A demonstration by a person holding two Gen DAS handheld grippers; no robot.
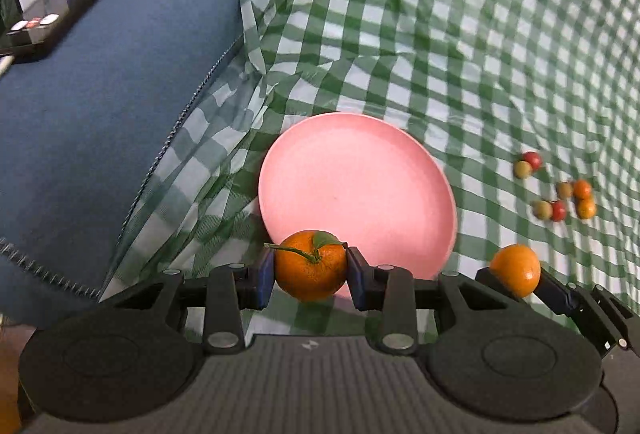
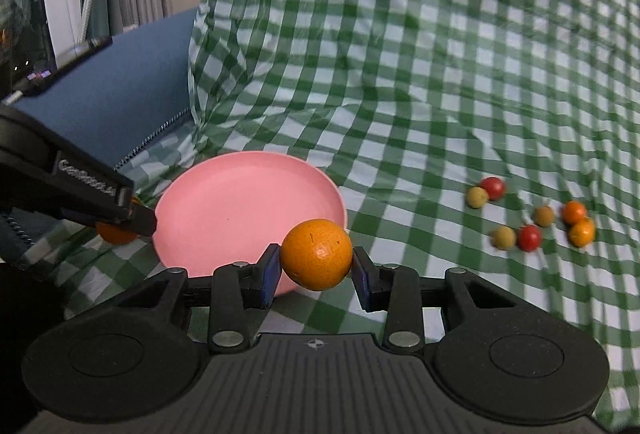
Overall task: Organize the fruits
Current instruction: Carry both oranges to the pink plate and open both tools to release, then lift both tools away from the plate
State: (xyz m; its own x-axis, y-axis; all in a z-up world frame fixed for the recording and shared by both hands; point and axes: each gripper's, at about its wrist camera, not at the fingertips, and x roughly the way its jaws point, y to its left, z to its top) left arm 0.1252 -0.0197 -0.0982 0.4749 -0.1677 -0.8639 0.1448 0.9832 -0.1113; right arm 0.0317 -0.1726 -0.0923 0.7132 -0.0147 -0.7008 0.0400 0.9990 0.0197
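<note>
Left tongs [image 1: 310,272] gripping leafy mandarin [image 1: 310,266], right tongs [image 2: 316,266] another (stemless) [image 2: 316,254]

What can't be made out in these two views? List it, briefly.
- Small fruits: blurred in both views, so their kinds stay unclear.
- Orange with leaf in the left hand-held gripper: in the right wrist view, mostly hidden behind that gripper's fingers.
- Pink plate: near rim covered by the held oranges and grippers in both views.
- Black device on the blue cushion: cut off by the left wrist view's edge.
</note>
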